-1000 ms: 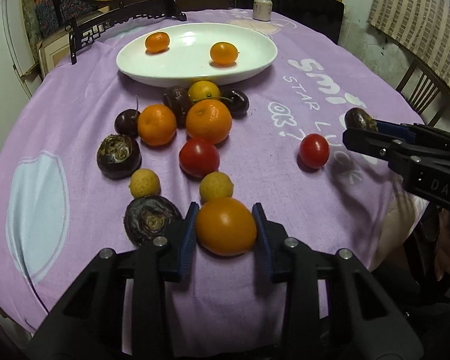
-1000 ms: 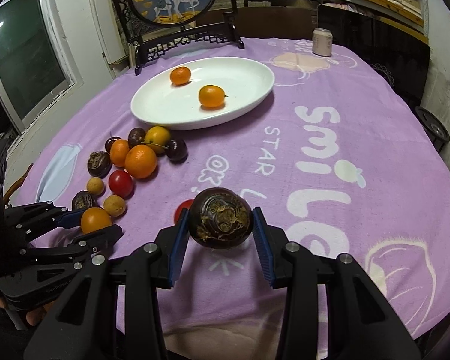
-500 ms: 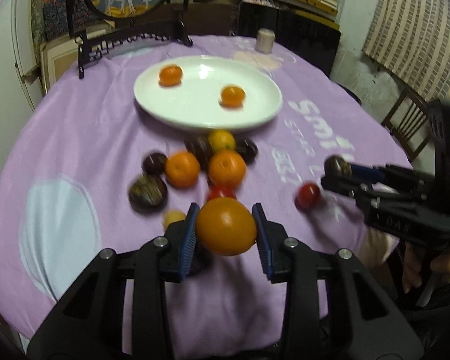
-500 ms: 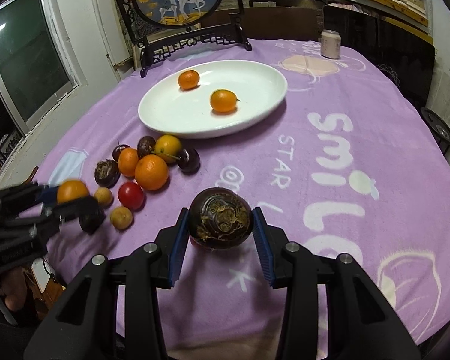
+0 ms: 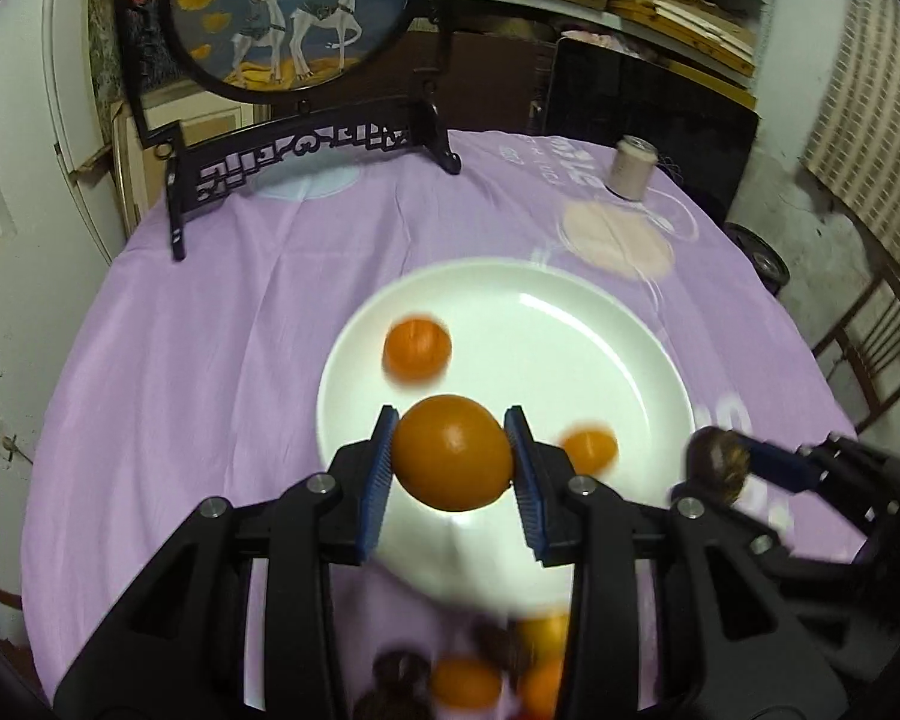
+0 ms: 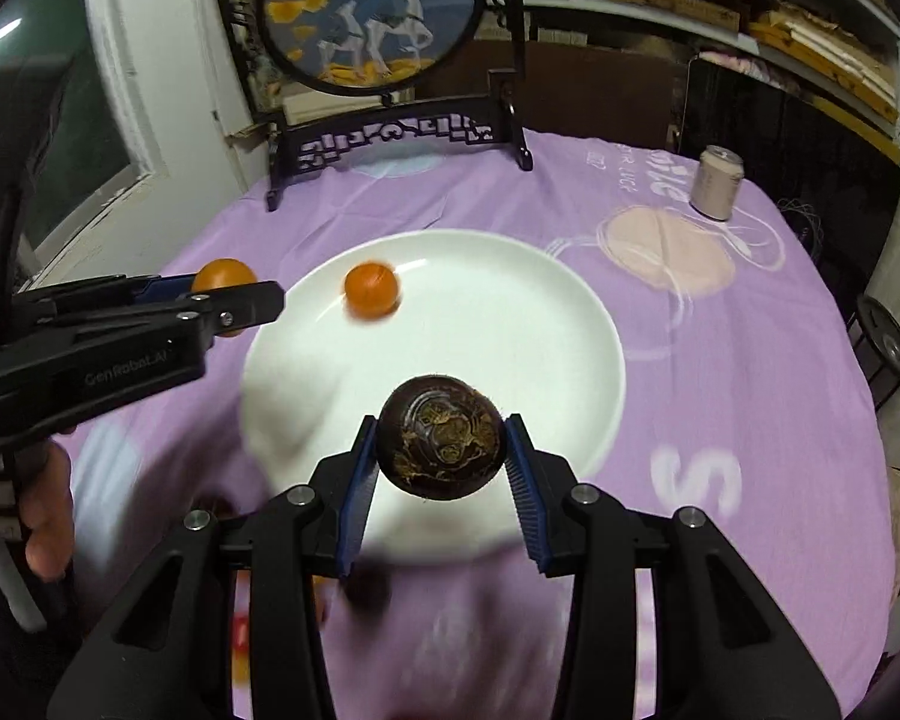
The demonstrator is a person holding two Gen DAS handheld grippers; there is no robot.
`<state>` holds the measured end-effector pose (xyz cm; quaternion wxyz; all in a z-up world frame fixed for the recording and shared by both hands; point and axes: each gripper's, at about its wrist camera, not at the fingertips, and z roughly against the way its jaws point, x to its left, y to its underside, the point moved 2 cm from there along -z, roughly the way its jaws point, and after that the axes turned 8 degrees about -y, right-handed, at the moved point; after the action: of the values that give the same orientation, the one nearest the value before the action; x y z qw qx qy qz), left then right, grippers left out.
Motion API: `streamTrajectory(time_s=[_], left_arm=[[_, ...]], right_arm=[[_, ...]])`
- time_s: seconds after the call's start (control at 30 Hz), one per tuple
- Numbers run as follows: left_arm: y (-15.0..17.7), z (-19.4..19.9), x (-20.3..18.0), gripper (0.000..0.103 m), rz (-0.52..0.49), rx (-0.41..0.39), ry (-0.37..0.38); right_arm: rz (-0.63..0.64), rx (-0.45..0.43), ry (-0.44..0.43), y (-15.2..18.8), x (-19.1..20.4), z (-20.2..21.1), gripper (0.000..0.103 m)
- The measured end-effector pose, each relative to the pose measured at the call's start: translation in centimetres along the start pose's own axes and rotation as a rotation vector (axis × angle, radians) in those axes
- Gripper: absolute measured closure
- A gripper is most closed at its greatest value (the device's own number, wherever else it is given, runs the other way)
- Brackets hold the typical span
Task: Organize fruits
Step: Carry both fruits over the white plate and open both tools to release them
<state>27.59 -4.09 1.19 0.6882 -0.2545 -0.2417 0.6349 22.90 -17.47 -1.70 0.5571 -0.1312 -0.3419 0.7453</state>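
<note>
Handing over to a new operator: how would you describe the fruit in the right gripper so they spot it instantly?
Find the big white plate on the purple tablecloth. Over its near rim, the right gripper pinches a round dark brown fruit between blue pads. Its rough, gold-flecked skin sets it apart from the smooth orange fruits nearby.

A purple-clothed table (image 6: 750, 396) bears a white plate (image 6: 510, 324), can (image 6: 716, 182) and screen stand (image 6: 390, 135).

Left gripper (image 5: 452, 463) clamps an orange fruit (image 5: 452, 461), pointing steeply downward; right gripper (image 6: 440, 447), at its three o'clock, grips a dark brown fruit (image 6: 440, 446).
</note>
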Motion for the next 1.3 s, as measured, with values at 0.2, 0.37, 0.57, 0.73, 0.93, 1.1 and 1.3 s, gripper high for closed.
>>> streamTrajectory(time_s=[0.2,0.37,0.57,0.73,0.93,1.1,1.3], left_arm=[[-2.0,-5.0,0.1,0.066,0.079,0.033,0.045],[-1.5,-7.3,-0.2,0.066,0.074,0.079,0.048],[-1.1,-8.1,-0.5,0.066,0.066,0.099,0.052],[-1.0,-6.7,0.3,0.047,0.093,0.05,0.055],[0.3,-3.8,1.3,0.047,0.08,-0.031,0.034],[1.8,-2.3,2.1,0.045,0.075,-0.064,0.019],[5.9,-0.6,3.3,0.038,0.079,-0.079,0.028]], right_arm=[[-0.029,0.015,0.016,-3.6,-2.0,-5.3,0.061],[-0.057,0.059,0.004,-3.4,-3.1,-8.1,0.061],[-0.048,0.07,0.034,-3.3,-3.3,-9.3,0.06],[0.017,0.022,0.119,-2.7,-2.9,-8.4,0.052],[-0.023,-0.061,0.128,-0.1,-2.5,-3.7,0.052],[-0.045,-0.088,0.066,4.9,-1.2,1.3,0.05],[-0.076,0.018,-0.01,13.5,-0.8,4.8,0.045]])
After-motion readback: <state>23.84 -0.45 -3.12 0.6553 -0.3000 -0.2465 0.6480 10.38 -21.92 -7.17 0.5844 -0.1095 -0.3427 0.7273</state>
